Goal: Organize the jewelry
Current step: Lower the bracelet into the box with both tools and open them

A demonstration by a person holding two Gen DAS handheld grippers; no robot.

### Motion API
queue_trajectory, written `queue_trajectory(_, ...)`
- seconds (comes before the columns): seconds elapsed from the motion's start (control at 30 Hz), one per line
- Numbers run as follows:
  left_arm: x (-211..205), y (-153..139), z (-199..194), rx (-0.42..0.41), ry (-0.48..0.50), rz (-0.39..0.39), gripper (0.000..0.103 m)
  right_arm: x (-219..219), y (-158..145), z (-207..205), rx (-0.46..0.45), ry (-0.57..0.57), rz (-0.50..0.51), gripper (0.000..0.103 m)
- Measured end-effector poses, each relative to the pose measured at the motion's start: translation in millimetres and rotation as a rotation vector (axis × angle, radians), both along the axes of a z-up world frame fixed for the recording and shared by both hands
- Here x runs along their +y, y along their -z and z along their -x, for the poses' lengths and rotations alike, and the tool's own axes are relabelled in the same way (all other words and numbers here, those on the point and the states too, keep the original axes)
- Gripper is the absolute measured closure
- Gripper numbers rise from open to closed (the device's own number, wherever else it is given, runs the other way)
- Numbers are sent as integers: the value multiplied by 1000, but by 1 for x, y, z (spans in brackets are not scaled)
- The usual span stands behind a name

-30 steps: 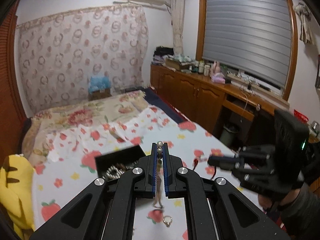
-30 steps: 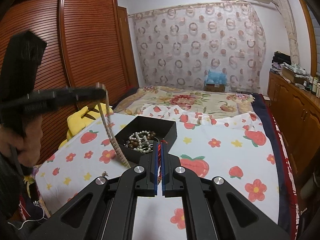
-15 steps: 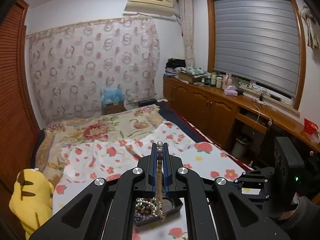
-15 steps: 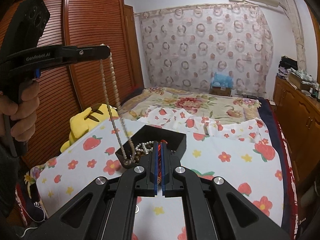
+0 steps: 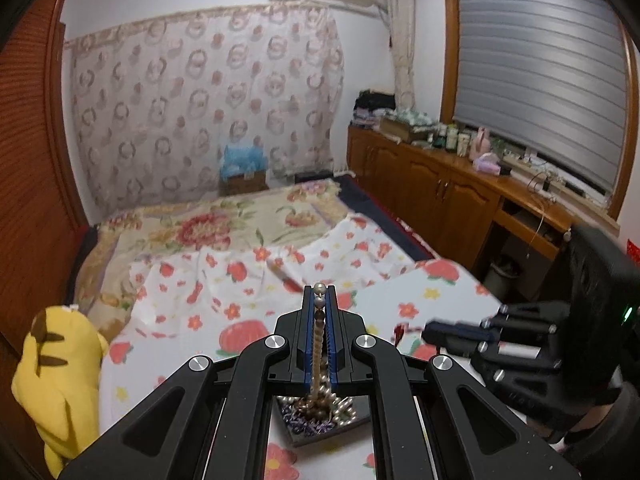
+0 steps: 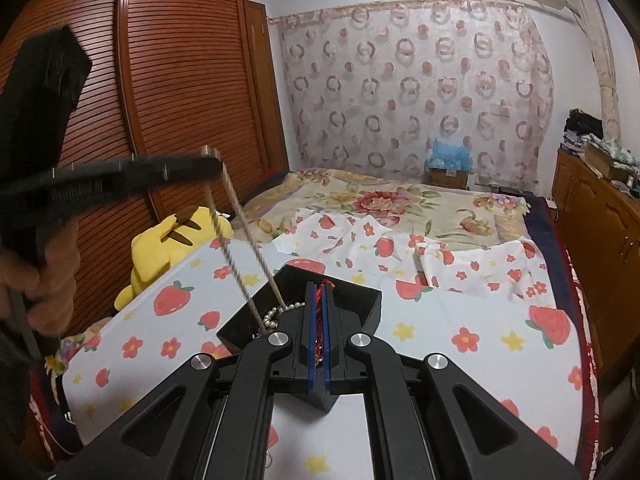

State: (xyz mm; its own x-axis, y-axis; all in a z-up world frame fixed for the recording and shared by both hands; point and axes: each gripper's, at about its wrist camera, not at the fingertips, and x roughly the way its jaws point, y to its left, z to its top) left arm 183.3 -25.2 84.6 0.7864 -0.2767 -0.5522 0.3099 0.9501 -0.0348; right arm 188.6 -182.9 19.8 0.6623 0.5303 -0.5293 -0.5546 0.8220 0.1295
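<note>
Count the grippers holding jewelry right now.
2. The left gripper is shut on a bead strand hanging into the black box; the right gripper is shut on a red piece above that box.

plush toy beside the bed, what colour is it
Yellow with dark brown markings; the plush toy shows best in the left wrist view.

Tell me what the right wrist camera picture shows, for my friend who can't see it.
The left gripper holds a bead necklace up by one end, and the rest hangs down into a black jewelry box on a strawberry-print sheet. Close to the camera, the right gripper is shut on a red cord. A yellow plush toy sits by a wooden wardrobe.
</note>
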Motion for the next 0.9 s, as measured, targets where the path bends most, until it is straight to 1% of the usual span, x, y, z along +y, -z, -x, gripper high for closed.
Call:
queue_trajectory(0.17, 5, 25, -10, 39, -15, -6, 99, 10, 8, -21, 23, 0, 0, 100)
queue_trajectory(0.37, 7, 34, -10, 61, -9, -11, 98, 20, 18, -30, 29, -2, 39, 100)
queue_trajectory(0.43, 10, 36, -9, 61, -12, -11, 95, 21, 20, -32, 33, -1, 45, 99)
queue_trajectory(0.47, 11, 37, -8, 59, -15, -8, 90, 22, 21, -32, 33, 0, 50, 99)
queue_trajectory(0.5, 12, 38, -7, 58, -18, -3, 82, 23, 21, -33, 32, 3, 56, 99)
queue_trajectory(0.57, 17, 40, -3, 53, -26, 11, 71, 24, 22, -34, 32, 4, 65, 99)
queue_trajectory(0.67, 26, 50, 6, 57, -32, 32, 69, 25, 22, -36, 38, 3, 64, 99)
queue_trajectory(0.77, 31, 62, 13, 69, -44, 22, 67, 26, 26, -40, 49, 6, 77, 99)
queue_trajectory(0.8, 33, 66, 15, 75, -47, 16, 66, 27, 27, -41, 53, 10, 87, 98)
queue_trajectory(0.87, 36, 74, 18, 86, -47, 6, 64, 27, 28, -43, 55, 9, 91, 82)
queue_trajectory(0.9, 37, 77, 20, 89, -48, 3, 64, 28, 28, -43, 52, 10, 90, 80)
